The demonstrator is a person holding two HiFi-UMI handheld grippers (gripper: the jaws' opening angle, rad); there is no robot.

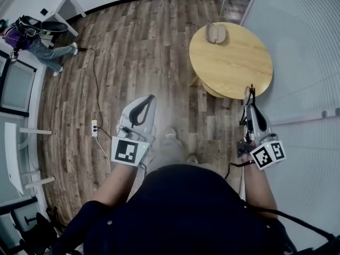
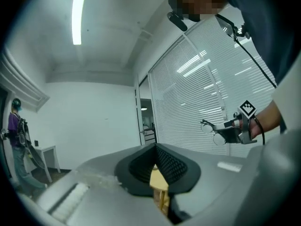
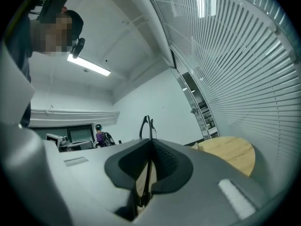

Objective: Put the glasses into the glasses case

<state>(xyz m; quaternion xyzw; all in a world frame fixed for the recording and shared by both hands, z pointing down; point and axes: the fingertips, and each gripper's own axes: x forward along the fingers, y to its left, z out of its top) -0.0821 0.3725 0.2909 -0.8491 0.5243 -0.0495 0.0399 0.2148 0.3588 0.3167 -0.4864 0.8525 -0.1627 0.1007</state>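
The tan glasses case (image 1: 216,32) lies open on the far side of a round wooden table (image 1: 234,68). My right gripper (image 1: 248,96) is held level just short of the table's near edge. It is shut on thin black-framed glasses (image 1: 251,91), which stick out past its tips (image 3: 147,124). The left gripper view shows those glasses (image 2: 210,130) in that gripper from the side. My left gripper (image 1: 150,99) hovers over the wooden floor, left of the table, with its jaws together and nothing between them (image 2: 155,147).
A glass wall with blinds (image 1: 303,62) runs close along the right of the table. A power strip (image 1: 94,127) and its cable lie on the floor at the left. Another person (image 1: 37,39) stands far back left by a white desk (image 1: 68,7).
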